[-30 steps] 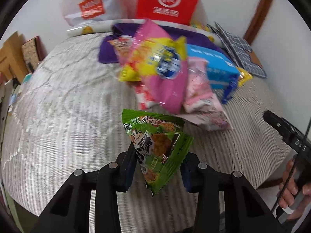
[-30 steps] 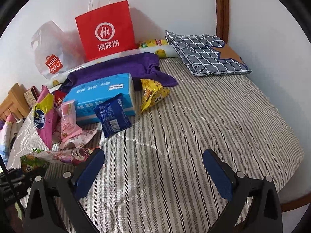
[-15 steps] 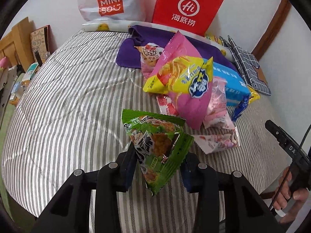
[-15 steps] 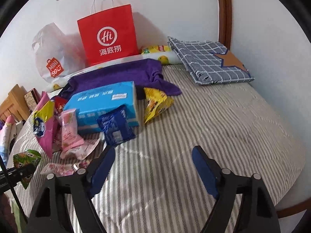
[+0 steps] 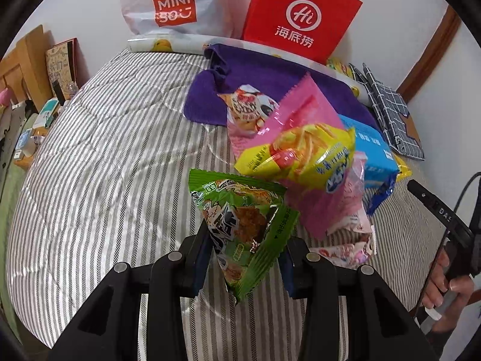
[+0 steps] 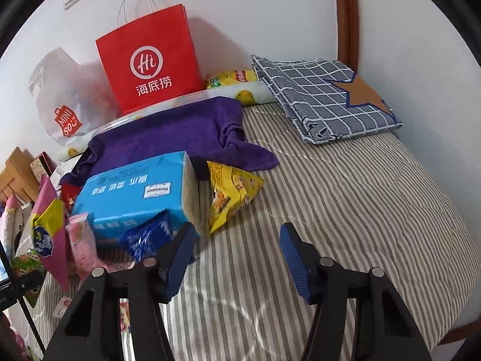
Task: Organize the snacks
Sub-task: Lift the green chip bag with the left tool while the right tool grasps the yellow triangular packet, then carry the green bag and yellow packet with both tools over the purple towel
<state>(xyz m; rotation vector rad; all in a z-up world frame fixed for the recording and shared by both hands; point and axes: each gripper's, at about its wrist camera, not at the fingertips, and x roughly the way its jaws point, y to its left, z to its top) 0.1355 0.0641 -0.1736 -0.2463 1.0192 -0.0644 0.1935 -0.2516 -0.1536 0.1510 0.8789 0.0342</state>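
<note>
Since half a second ago the left gripper (image 5: 245, 258) has kept its clamp on the green triangular foil snack packet (image 5: 243, 225); the packet sits the same way between the fingers, while the view has drifted so the pile of snacks now lies more to the right of it and the white Miniso plastic bag (image 5: 171, 6) shows more fully. The right gripper (image 6: 234, 258) has come closer to the light-blue soft tissue pack (image 6: 135, 198), and its jaws stand narrower than before though plainly apart, with nothing between them.

The green packet is held off the grey-and-white striped bed quilt (image 5: 105, 156), just in front of the pile. Its long axis runs roughly up and down: the wide sealed edge is on top, tilted a little down to the right, and the narrow tip points downward, hanging below the pads.

Taking the tissue pack as landmark: the pink and yellow chip bag (image 5: 300, 156) leans against its left side, with pale pink wrapped sweets (image 5: 351, 240) below that. The dark blue crinkled packet (image 6: 147, 237) rests against its near face, beside the right gripper's left finger. The yellow triangular snack packet (image 6: 231, 195) lies just to its right. The purple towel (image 6: 180, 132) spreads behind it, and the red paper bag with the white Hi logo (image 6: 150, 66) stands farther back against the wall.
</note>
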